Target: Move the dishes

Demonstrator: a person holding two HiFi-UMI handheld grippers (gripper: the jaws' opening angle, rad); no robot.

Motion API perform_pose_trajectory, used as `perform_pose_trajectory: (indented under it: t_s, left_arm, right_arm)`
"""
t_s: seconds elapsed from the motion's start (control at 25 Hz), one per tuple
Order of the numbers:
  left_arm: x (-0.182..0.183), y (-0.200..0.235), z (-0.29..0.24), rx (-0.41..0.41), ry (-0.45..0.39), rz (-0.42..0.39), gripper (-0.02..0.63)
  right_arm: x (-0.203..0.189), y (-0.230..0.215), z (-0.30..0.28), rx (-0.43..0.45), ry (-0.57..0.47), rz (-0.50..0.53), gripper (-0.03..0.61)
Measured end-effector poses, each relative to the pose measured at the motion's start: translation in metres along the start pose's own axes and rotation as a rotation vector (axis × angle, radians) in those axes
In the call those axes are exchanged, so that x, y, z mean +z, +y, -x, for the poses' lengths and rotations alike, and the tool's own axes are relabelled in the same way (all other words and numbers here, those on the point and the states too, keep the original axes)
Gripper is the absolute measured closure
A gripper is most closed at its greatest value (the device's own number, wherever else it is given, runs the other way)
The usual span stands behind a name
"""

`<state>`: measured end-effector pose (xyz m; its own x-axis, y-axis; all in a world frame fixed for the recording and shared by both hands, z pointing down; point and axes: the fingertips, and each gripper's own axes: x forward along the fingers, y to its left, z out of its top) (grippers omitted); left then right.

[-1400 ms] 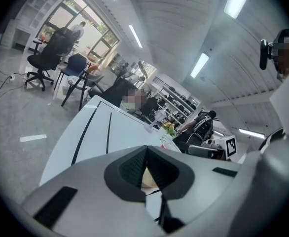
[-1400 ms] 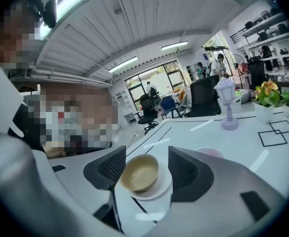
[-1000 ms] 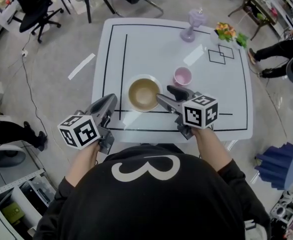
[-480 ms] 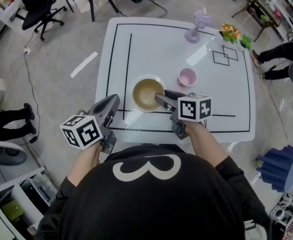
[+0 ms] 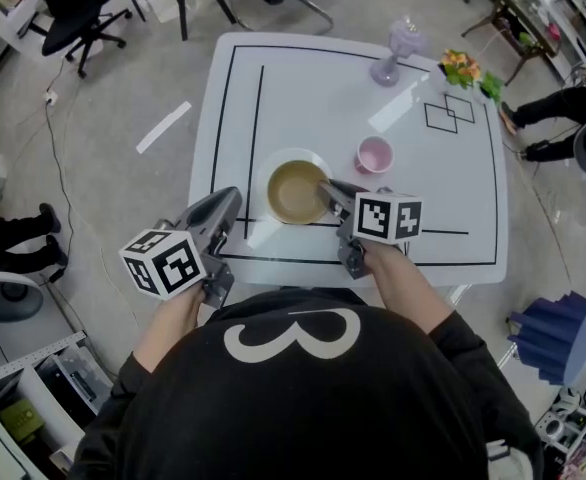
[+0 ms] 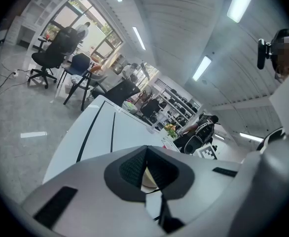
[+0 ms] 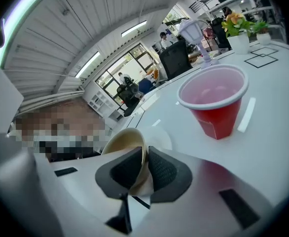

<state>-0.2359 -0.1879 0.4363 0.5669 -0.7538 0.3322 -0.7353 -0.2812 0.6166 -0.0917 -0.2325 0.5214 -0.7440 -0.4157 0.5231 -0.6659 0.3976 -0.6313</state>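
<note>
Right gripper view, item one: bowl (image 7: 126, 141). It is round and thin-walled, tan inside with a smooth glazed look, and paler at the lip. It sits at the middle of the surface (image 5: 313, 98), close to the front edge and just inside the black line. The right gripper (image 7: 145, 158) has just been closing its fingers (image 7: 119, 171). They pinch the bowl's near rim, one ribbed pad inside the wall and one outside.

Item two: cup (image 7: 214, 100). Tapered and thin plastic by the look, red outside and pink within. It stands upright near the bowl, toward the right edge, not touching it.

Item three: left gripper (image 5: 227, 202). It is held over the front-left corner, fingers pressed together on nothing.

Also listed: lilac goblet (image 5: 397, 46) and flowers (image 5: 461, 65), at the far-right corner, well apart from the work.

Handling note: the step in hand is judged to be securing the bowl for a lift. The hold is on one point of a slick, curved rim, so the bowl will likely want to swing down from the pads.
- Seat the pads deep over the lip.
- Raise it straight and slowly, keeping the rim level.
- Steer clear of the cup, which looks light enough to tip at a brush.
- The surface is glossy white, so a dragged bowl would probably slide rather than catch.
</note>
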Motion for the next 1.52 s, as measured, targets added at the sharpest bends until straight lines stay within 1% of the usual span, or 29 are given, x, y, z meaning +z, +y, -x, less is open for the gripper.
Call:
perform_pose_trajectory:
  t_s: [0.08,0.28,0.44,0.8,0.96,1.32,1.52]
  left_arm:
    - [-0.001,0.000,0.000,-0.001,0.003,-0.002,0.611]
    - [-0.001,-0.004,0.000,-0.012,0.007,-0.007,0.611]
    - [-0.001,-0.013,-0.004,-0.036,0.016,-0.017,0.611]
    - [-0.006,-0.032,-0.015,-0.077,0.041,-0.038,0.611]
    - [-0.012,-0.044,-0.024,-0.094,0.062,-0.050,0.611]
    - [-0.025,-0.055,-0.038,-0.120,0.116,-0.066,0.611]
    - [-0.027,-0.058,-0.040,-0.134,0.120,-0.065,0.611]
  right_arm:
    - [0.002,0.000,0.001,-0.003,-0.007,0.005,0.541]
    - [0.006,0.009,0.011,0.016,-0.016,0.039,0.548]
    - [0.006,0.010,0.033,0.013,-0.023,0.050,0.549]
    - [0.010,0.002,0.082,-0.006,-0.086,0.061,0.551]
    - [0.008,-0.011,0.097,-0.037,-0.090,0.072,0.551]
    - [0.000,-0.053,0.122,-0.137,-0.112,0.022,0.551]
    - [-0.006,-0.072,0.133,-0.187,-0.111,0.000,0.551]
